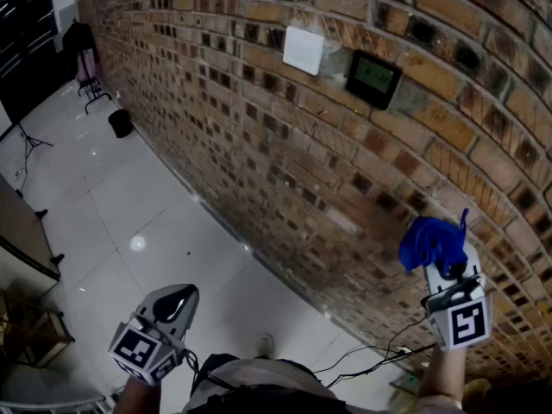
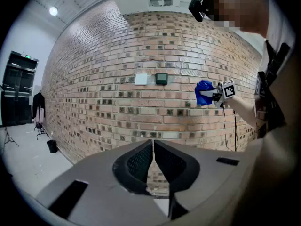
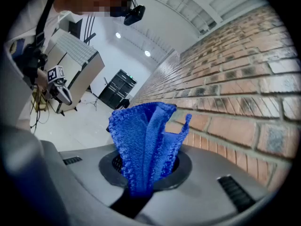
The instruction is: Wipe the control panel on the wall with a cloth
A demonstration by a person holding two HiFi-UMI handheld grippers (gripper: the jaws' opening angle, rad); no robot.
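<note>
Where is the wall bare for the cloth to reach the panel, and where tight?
Bare brick wall lies between the blue cloth in the right gripper and the control panel; nothing is mounted there. Tight only at the panel's left, where a white plate sits close.

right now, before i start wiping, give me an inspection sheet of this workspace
surface: brick wall, upright, bare brick around the panel
job's things: control panel mounted on the wall; blue cloth held lower than it and to its right, not touching it
clutter: white plate on the wall beside the panel; black bin on the floor at the wall's foot
tools: right tool shut on the cloth; left tool shut, empty, held low
cables: black cables near the floor by the wall
surroundings: tiled floor; dark doors at the far end
</note>
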